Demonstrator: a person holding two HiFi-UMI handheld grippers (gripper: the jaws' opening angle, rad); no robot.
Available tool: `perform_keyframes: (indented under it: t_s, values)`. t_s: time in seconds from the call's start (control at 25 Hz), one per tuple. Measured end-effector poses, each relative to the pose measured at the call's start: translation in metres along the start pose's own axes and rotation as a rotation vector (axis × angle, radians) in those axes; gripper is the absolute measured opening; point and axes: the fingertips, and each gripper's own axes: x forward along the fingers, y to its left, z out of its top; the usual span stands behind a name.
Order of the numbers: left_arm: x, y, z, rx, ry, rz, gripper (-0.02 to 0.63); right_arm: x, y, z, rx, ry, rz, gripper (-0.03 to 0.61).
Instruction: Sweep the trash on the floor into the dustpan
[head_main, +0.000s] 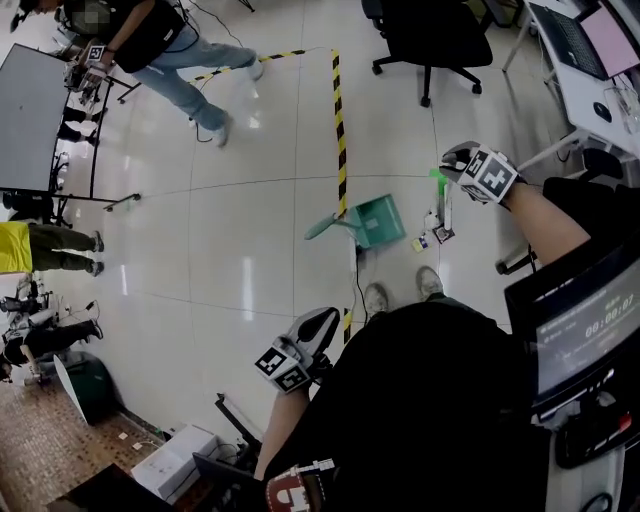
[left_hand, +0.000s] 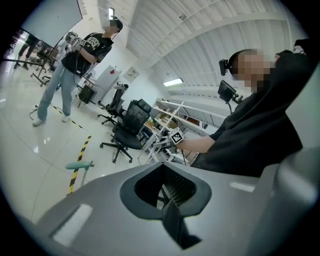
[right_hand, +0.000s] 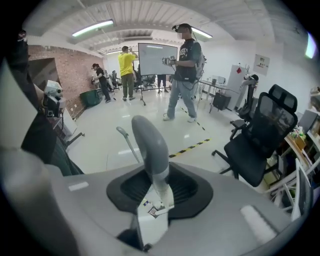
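A green dustpan (head_main: 378, 220) lies on the white floor with its long handle (head_main: 322, 228) pointing left. My right gripper (head_main: 455, 160) is shut on the broom handle (right_hand: 150, 145), which looks grey in the right gripper view. The green broom stick (head_main: 438, 182) runs down to the floor just right of the dustpan. Small bits of trash (head_main: 422, 243) lie by the broom's lower end. My left gripper (head_main: 318, 328) hangs lower left, away from both; its jaws look shut with nothing between them (left_hand: 167, 197). The dustpan handle (left_hand: 79, 165) shows teal at left in the left gripper view.
Yellow-black tape (head_main: 340, 130) crosses the floor behind the dustpan. A black office chair (head_main: 430, 40) stands beyond it and desks (head_main: 590, 70) line the right. A person in jeans (head_main: 180, 55) stands far left by a board (head_main: 30, 115). A cardboard box (head_main: 175, 460) sits near left.
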Motion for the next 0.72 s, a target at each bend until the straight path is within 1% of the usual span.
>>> perform_keyframes:
  t_s: [0.16, 0.28, 0.36, 0.4, 0.52, 0.72]
  values:
    - [-0.021, 0.002, -0.004, -0.023, -0.009, 0.036, -0.002, 0.028, 0.038, 0.06, -0.022, -0.112, 0.048, 0.097]
    - [-0.034, 0.006, -0.009, -0.035, -0.017, 0.049, -0.002, 0.035, 0.066, 0.102, -0.016, -0.227, 0.081, 0.097]
    - [-0.039, 0.009, -0.011, -0.039, -0.021, 0.048, -0.002, 0.034, 0.077, 0.121, -0.023, -0.282, 0.096, 0.097]
    - [-0.04, 0.009, -0.011, -0.038, -0.022, 0.045, -0.002, 0.033, 0.081, 0.126, -0.032, -0.293, 0.1, 0.097]
    - [-0.04, 0.009, -0.01, -0.032, -0.025, 0.035, -0.002, 0.024, 0.087, 0.126, -0.078, -0.272, 0.104, 0.095]
    - [-0.035, 0.012, -0.004, -0.02, -0.04, 0.015, -0.002, 0.004, 0.074, 0.1, -0.124, -0.173, 0.086, 0.095]
